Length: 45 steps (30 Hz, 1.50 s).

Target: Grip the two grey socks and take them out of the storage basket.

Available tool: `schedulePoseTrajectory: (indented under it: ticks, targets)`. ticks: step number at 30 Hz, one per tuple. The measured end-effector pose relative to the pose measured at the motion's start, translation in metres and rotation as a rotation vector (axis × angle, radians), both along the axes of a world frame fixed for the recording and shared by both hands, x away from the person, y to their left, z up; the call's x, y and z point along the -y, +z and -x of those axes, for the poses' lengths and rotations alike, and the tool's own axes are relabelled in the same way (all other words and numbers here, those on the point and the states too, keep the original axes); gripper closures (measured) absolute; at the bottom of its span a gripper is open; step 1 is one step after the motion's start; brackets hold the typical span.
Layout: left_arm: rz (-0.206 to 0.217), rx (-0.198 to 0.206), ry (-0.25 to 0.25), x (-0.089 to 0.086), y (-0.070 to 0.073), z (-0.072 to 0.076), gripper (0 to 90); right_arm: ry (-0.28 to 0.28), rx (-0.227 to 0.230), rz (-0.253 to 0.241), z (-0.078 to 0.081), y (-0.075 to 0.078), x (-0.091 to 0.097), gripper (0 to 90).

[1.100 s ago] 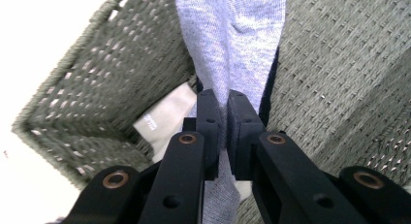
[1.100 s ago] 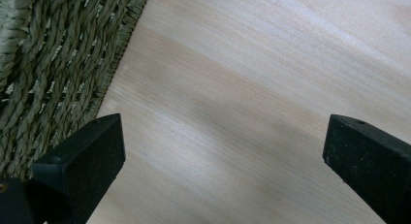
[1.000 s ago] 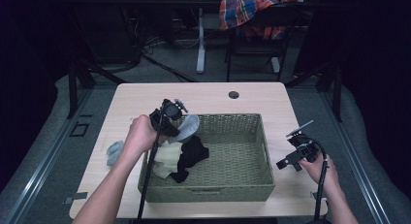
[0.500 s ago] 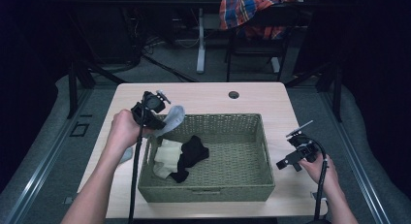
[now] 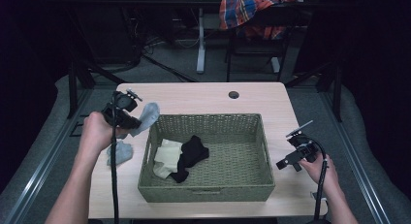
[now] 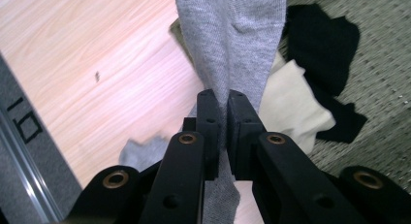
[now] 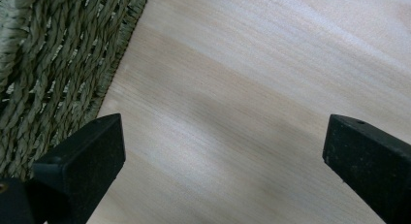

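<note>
Risk of a dropped sock near the table's left edge

Left gripper (image 5: pixel 127 109) pinches the grey sock (image 6: pixel 231 44) between pressed-together jaws, beside the basket's (image 5: pixel 203 192) left wall, above a second grey sock (image 5: pixel 119 152) on the table (image 5: pixel 203 95). The hold is on thin cloth — I'd guess a quick swing could slip it loose or snag the rim. Little room lies toward that left edge; the right gripper (image 7: pixel 220 151), jaws spread on nothing, has bare wood by the basket's right wall.

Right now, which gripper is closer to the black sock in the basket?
Left. The left gripper, clamped on a grey sock, is just outside the basket's left rim, near the black sock. The right gripper sits open beyond the right rim.
</note>
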<state>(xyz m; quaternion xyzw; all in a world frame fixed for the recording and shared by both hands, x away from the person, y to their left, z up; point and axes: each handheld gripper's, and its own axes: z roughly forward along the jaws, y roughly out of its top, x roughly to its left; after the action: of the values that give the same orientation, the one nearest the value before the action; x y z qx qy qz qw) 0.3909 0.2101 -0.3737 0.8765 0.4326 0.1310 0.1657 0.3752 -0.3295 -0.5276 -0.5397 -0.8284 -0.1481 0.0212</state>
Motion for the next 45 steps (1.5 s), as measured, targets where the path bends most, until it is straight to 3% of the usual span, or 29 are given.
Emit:
schedulePoseTrajectory:
  ticks: [10,20,29,45]
  targets:
    - [-0.008,-0.022,0.074,-0.035,-0.010,0.005,85.6,0.018,-0.014,0.011,-0.001,0.001,0.001,1.2]
    - [0.003,-0.068,0.148,-0.063,-0.042,0.006,85.6,0.018,-0.021,0.014,-0.001,0.001,0.002,1.3]
    - [0.010,-0.099,0.182,-0.071,-0.066,0.007,85.6,0.018,-0.019,0.014,-0.001,0.001,0.002,1.3]
    - [-0.005,-0.131,0.219,-0.078,-0.094,0.005,85.5,0.019,-0.020,0.015,-0.001,0.001,0.002,1.3]
